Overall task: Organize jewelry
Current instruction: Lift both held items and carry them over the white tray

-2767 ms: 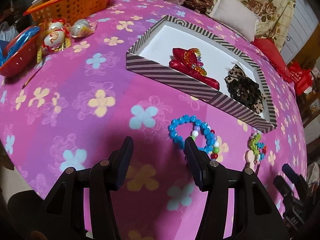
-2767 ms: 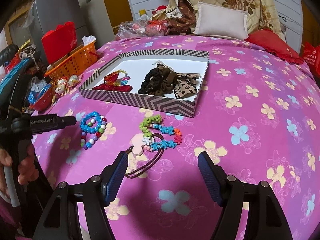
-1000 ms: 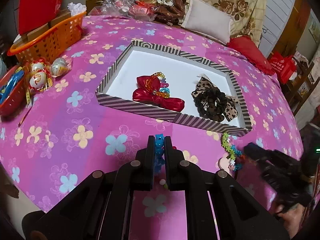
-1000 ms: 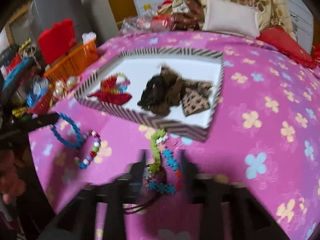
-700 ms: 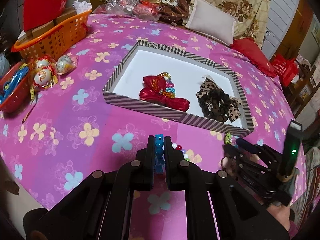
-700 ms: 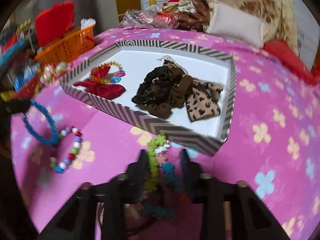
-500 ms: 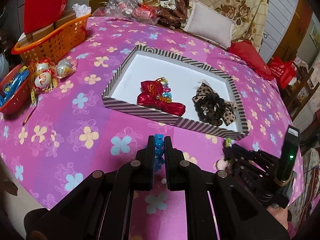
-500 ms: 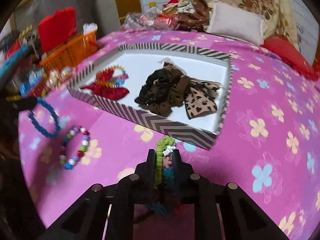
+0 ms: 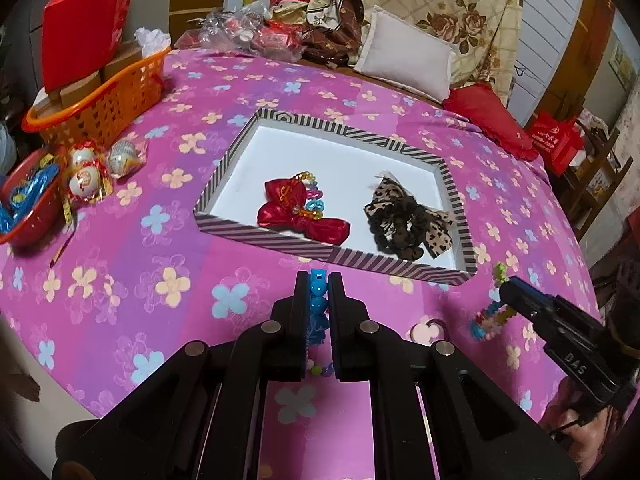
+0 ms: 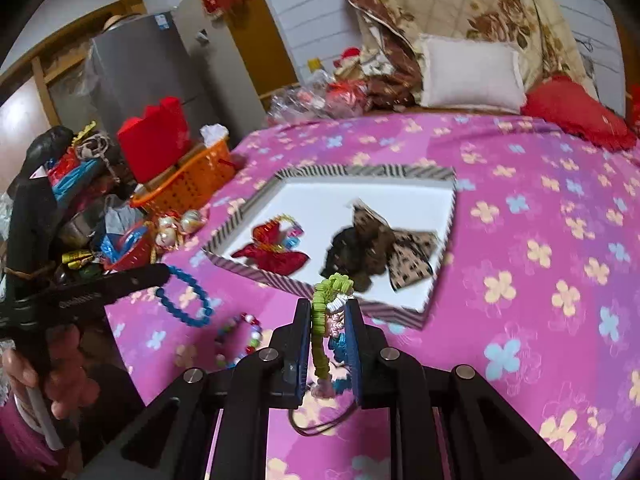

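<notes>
My left gripper (image 9: 318, 280) is shut on a blue bead bracelet (image 9: 317, 300) and holds it above the pink flowered cloth, short of the striped tray (image 9: 320, 246). The bracelet hangs as a blue loop (image 10: 184, 300) in the right wrist view. My right gripper (image 10: 329, 308) is shut on a green and blue flower hair tie (image 10: 320, 320), also lifted, near the tray's front rim (image 10: 384, 310). The tray holds a red bow (image 9: 304, 216) and a leopard scrunchie (image 9: 408, 220). A multicoloured bead bracelet (image 10: 240, 340) lies on the cloth.
An orange basket (image 9: 100, 96) with a red box stands at the back left. A red bowl (image 9: 28, 208) and wrapped eggs (image 9: 92, 168) lie at the left edge. Pillows (image 9: 404, 60) and bags sit beyond the tray.
Both grippers closed on their items and lifted them off the cloth. The left took the blue bracelet, the right the flower hair tie. The right gripper has risen and pulled back.
</notes>
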Demonstrator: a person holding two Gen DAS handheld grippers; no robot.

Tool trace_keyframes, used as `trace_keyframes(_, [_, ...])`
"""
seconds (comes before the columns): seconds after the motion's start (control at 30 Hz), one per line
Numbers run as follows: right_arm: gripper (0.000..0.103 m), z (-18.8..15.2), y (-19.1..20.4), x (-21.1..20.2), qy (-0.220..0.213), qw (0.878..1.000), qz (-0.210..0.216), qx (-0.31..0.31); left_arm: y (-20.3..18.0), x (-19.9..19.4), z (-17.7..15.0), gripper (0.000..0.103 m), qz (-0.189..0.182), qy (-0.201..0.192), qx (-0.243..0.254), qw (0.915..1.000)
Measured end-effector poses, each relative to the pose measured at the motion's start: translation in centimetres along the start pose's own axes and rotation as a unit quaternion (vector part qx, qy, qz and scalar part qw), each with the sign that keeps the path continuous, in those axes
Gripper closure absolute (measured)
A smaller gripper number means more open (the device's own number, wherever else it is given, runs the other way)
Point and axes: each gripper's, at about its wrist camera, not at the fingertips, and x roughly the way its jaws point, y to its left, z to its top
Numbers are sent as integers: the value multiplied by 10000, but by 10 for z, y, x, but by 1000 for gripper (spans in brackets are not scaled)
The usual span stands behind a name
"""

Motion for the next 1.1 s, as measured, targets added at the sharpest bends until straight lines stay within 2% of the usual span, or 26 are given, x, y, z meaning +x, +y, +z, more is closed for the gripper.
trace_keyframes(0.43, [87, 18, 24, 10, -23, 9996, 122, -257, -16, 3, 17, 96, 157, -72, 241, 9996])
trace_keyframes(1.1, [87, 39, 15, 47, 168, 9995, 93, -259, -23, 42, 55, 96, 478, -75, 417, 9980])
